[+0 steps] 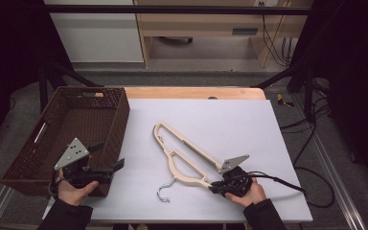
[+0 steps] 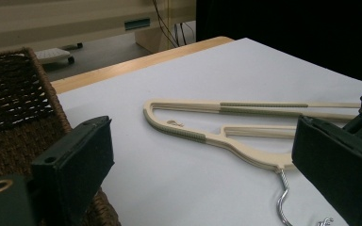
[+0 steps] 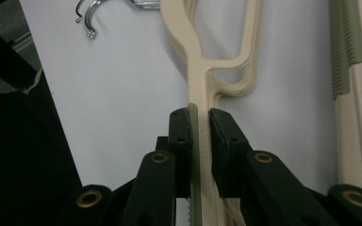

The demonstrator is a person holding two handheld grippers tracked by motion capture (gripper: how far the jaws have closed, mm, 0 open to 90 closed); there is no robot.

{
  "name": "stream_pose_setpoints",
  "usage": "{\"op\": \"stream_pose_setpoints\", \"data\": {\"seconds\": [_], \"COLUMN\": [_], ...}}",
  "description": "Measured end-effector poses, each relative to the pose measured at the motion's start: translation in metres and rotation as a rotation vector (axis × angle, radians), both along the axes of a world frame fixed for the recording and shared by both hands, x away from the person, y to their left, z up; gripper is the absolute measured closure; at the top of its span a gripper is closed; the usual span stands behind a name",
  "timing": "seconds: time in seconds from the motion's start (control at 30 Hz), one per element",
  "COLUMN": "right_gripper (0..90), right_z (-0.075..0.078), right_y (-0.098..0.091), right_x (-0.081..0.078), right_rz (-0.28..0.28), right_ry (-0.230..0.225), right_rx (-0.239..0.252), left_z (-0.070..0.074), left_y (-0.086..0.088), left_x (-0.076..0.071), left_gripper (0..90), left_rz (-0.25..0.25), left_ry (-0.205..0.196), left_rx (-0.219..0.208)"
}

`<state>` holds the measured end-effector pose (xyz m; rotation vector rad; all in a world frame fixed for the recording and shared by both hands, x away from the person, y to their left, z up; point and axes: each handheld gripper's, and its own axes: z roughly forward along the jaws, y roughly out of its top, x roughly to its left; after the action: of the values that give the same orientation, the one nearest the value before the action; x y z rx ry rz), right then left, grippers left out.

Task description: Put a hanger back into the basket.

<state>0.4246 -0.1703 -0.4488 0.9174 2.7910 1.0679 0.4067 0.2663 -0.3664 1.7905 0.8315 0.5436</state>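
Right tool (image 1: pixel 215 186): pads closed on the arm of the cream plastic hanger (image 1: pixel 184 155). The right gripper view shows both pads (image 3: pixel 223 141) pressing the arm from either side, close to where it forks into the inner loop. No earlier picture to compare, so only the grip itself is noted.

Left tool (image 1: pixel 120 165): jaws stand wide apart with nothing between them. It hangs over the near right corner of the brown wicker basket (image 1: pixel 38 139), pointing toward the hanger.

Hanger lies flat on the white sheet of the table (image 1: pixel 249 120), its metal hook (image 1: pixel 164 191) toward the near edge. In the right gripper view two hooks seem to overlap, so possibly two hangers are stacked; cannot confirm.

Progress, as a judgement: grasp achieved, lift not yet begun. The hanger is still on the table and the basket interior looks bare. Likely remaining: raise, carry left, set in basket.
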Motion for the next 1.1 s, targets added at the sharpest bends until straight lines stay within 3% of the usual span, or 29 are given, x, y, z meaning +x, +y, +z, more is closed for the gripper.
{"op": "stream_pose_setpoints", "data": {"seconds": [0.43, 0.67, 0.97, 1.1], "right_gripper": [79.6, 79.6, 79.5, 79.5], "right_z": [0.012, 0.015, 0.015, 0.014], "right_y": [-0.007, -0.009, -0.008, -0.008], "right_x": [-0.001, 0.000, 0.000, 0.000], "right_rz": [-0.028, -0.030, -0.030, -0.030], "right_ry": [-0.014, -0.020, -0.020, -0.020], "right_rx": [0.094, 0.116, 0.115, 0.111], "left_z": [-0.008, -0.022, -0.044, -0.053], "left_y": [-0.024, -0.058, -0.105, -0.116], "left_x": [-0.003, -0.003, 0.012, 0.017], "left_gripper": [6.3, 8.9, 27.1, 35.1], "left_rz": [-0.071, -0.136, -0.211, -0.216], "left_ry": [0.027, 0.081, 0.204, 0.227], "left_rx": [0.020, 0.059, 0.154, 0.179]}}
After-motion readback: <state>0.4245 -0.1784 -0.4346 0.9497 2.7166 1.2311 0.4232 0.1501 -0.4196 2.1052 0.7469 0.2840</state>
